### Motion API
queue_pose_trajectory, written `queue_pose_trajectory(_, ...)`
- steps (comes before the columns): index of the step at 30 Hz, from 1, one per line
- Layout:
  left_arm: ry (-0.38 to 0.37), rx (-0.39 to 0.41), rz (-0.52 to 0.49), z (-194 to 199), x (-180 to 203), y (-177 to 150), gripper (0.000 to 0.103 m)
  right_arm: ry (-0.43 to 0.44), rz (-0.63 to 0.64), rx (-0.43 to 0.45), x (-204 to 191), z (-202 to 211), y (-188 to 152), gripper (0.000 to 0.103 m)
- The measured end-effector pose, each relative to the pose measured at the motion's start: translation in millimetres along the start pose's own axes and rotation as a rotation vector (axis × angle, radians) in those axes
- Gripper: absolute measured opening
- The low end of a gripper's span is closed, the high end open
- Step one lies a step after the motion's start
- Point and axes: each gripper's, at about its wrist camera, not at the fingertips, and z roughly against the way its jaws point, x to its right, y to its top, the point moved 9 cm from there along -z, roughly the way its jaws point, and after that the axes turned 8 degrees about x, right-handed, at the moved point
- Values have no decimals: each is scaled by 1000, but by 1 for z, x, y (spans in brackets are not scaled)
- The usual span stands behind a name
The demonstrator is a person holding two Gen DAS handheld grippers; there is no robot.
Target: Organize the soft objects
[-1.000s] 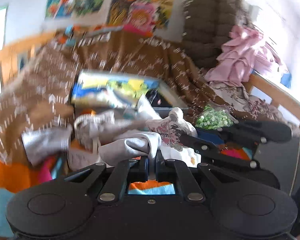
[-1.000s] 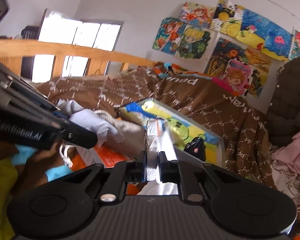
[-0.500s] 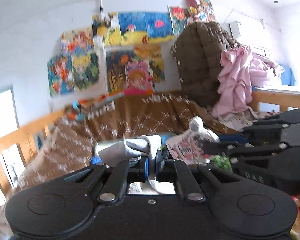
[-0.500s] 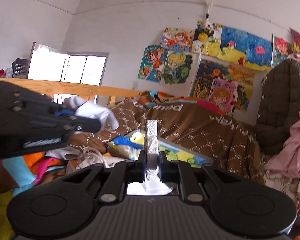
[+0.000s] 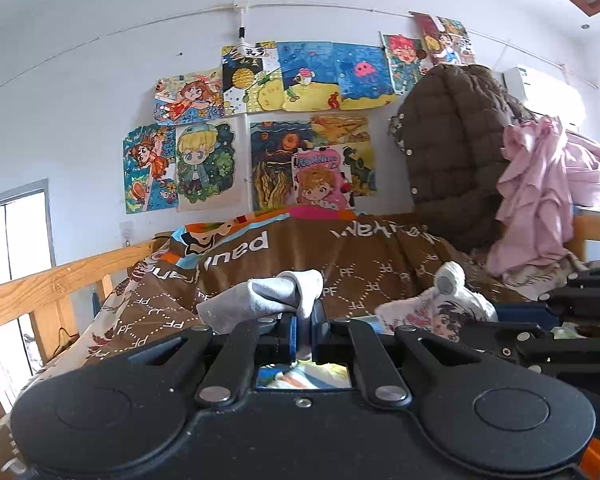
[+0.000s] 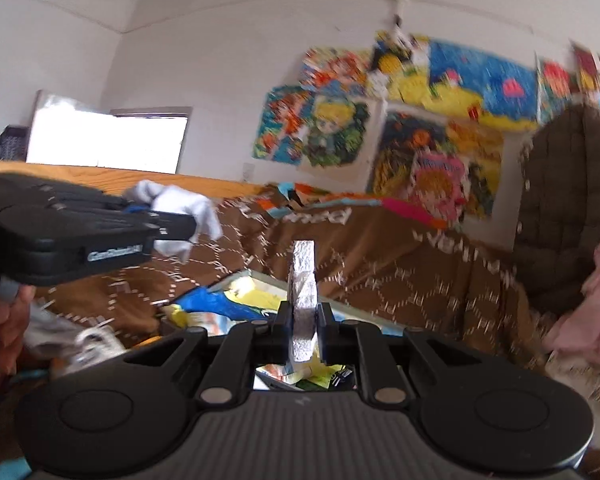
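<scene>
The brown blanket (image 5: pixel 364 264) has "PF" printed all over it. The left gripper (image 5: pixel 304 334) is pinching one grey sock (image 5: pixel 266 296), lifted above the bed. The right gripper (image 6: pixel 303 330) is clamped on one cartoon-print sock (image 5: pixel 432 312), edge-on in its own view.

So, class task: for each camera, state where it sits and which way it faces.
Left wrist: on the left tool, facing the brown blanket and wall drawings; shows its fingers gripping a grey sock.
Right wrist: on the right tool, facing likewise; shows its fingers gripping white cloth.
Shared: blanket, drawings, sock.
</scene>
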Motion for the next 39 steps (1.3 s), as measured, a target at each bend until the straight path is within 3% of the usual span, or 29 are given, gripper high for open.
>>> queue_pose_trajectory(8,-23,-59,71,-71,-21,-27,6,47,-204,-81,20,-56,-22,14)
queue_pose_trajectory(13,-50,-207,152,-93,-31,-65,6,93,-284,-115,24,-87,-29,14)
queue_pose_trajectory(16,-61,-251,194,-99,-39,-80,6,120,-340,-144,24,-98,-35,14)
queue_pose_trajectory(20,-63,-284,256,-106,-47,-89,6,117,-350,-186,22,-105,-46,14)
queue_pose_trajectory(29,-54,-473,463,-125,-65,-128,11,41,-365,-262,29,-114,-64,16)
queue_pose_trajectory(36,-42,-503,490,-127,-67,-136,16,-29,-324,-271,40,-113,-67,29)
queue_pose_trajectory(39,-29,-500,472,-127,-66,-134,25,-48,-295,-263,40,-112,-63,38)
